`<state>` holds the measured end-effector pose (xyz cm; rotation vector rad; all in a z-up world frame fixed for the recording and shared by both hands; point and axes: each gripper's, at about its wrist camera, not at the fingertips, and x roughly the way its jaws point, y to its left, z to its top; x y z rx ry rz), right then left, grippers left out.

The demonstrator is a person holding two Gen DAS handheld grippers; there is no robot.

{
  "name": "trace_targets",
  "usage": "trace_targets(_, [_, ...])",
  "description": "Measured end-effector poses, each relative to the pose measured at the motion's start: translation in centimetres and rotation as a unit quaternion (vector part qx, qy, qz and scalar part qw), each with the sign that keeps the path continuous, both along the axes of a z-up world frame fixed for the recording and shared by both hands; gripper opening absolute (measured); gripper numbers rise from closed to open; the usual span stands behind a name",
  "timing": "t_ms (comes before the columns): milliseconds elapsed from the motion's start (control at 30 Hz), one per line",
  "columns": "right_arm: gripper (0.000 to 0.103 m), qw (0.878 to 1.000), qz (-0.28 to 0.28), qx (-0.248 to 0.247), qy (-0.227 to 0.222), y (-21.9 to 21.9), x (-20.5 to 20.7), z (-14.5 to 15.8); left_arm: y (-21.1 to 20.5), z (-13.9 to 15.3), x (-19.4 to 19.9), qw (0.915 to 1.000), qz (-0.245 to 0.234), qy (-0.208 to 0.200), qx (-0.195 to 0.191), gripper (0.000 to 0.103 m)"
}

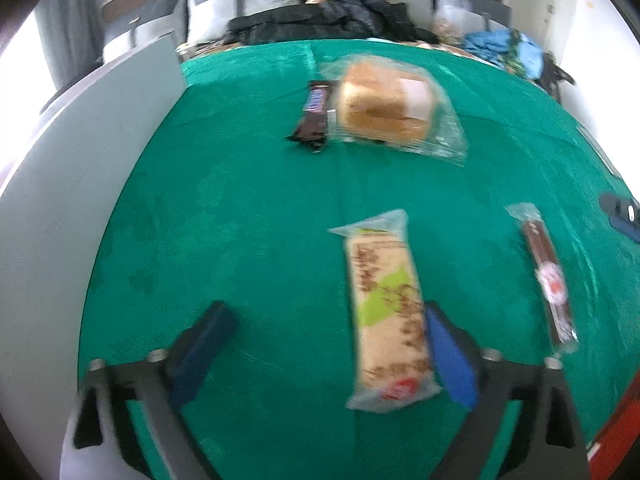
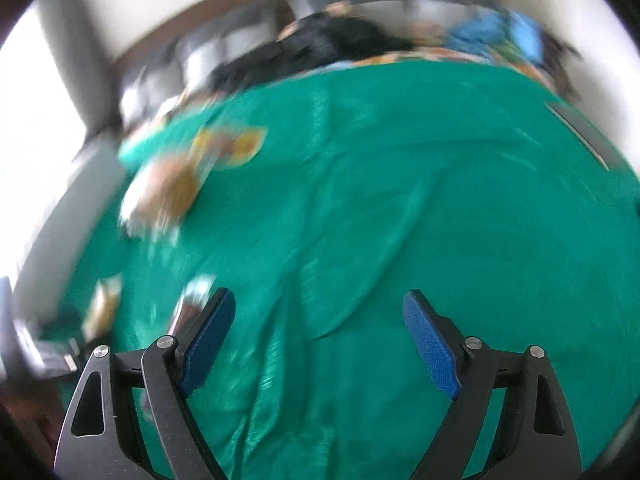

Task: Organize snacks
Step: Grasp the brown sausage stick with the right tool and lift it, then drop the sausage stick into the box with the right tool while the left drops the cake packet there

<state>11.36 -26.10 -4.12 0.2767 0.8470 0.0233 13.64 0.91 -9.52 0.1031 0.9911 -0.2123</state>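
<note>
Green cloth (image 1: pixel 248 208), black clothing (image 1: pixel 340 20), blue clothes (image 1: pixel 500 42)

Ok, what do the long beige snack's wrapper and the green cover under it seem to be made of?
Long beige snack: wrapper looks like thin clear plastic film, glossy, with crimped see-through ends. Green cover: apparently soft woven cloth with a slight sheen; it creases and folds in the right wrist view.

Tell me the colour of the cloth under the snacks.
Green, a plain teal-green cloth. It shows best in the left wrist view.
</note>
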Motion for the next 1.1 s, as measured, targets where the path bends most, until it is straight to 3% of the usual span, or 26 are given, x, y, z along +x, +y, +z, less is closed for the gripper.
trace_targets(67, [0.089,0.999,-0.033,0.024,0.021,-1.7,-0.3,0.0,-0.7,0.3,-0.3,0.9999,-0.015,0.000,0.003,0.073])
trace_targets(133, [0.089,0.997,-0.028,0.042,0.056,-1.2,-0.5,-0.1,-1.1,0.5,-0.4,0.9998,-0.019,-0.001,-0.001,0.063])
trace_targets(167, [0.089,0.997,-0.006,0.047,0.066,0.1,-0.6,-0.1,-1.2,0.6,-0.3,0.9998,-0.018,-0.003,-0.001,0.050])
trace_targets(200, [0.089,0.996,0.020,0.049,0.072,1.7,-0.7,0.1,-1.3,0.7,-0.2,0.9998,-0.018,-0.005,-0.001,0.028])
trace_targets(333, [0.086,0.987,0.102,0.033,0.121,9.6,0.2,-0.2,-0.8,1.0,-0.4,0.9998,-0.017,0.002,-0.005,0.029])
trace_targets(467, [0.084,0.978,0.118,-0.056,0.165,14.5,1.2,-1.8,0.7,1.9,-2.5,0.9995,-0.015,-0.006,-0.026,0.029])
trace_targets(500, [0.076,0.977,0.115,-0.067,0.166,14.7,1.1,-1.8,1.1,2.5,-3.0,0.9994,-0.018,-0.010,-0.030,0.029])
trace_targets(567, [0.029,0.976,0.109,-0.102,0.162,15.1,0.9,-1.7,2.0,3.5,-3.8,0.9989,-0.017,-0.017,-0.039,0.029])
trace_targets(600, [0.020,0.975,0.110,-0.099,0.163,14.9,0.9,-1.6,2.2,3.9,-4.1,0.9987,-0.015,-0.019,-0.044,0.029])
trace_targets(733, [0.018,0.979,0.108,-0.049,0.167,13.2,0.5,-1.1,4.2,6.5,-4.5,0.9959,0.007,-0.027,-0.086,0.029])
trace_targets(900, [0.018,0.986,0.098,0.019,0.132,11.0,-1.1,1.3,6.5,10.9,-5.1,0.9905,0.024,-0.060,-0.121,0.029])
trace_targets(1100, [0.018,0.987,0.128,0.060,0.080,12.7,0.0,7.3,12.4,15.8,-4.3,0.9842,0.059,-0.098,-0.135,0.029])
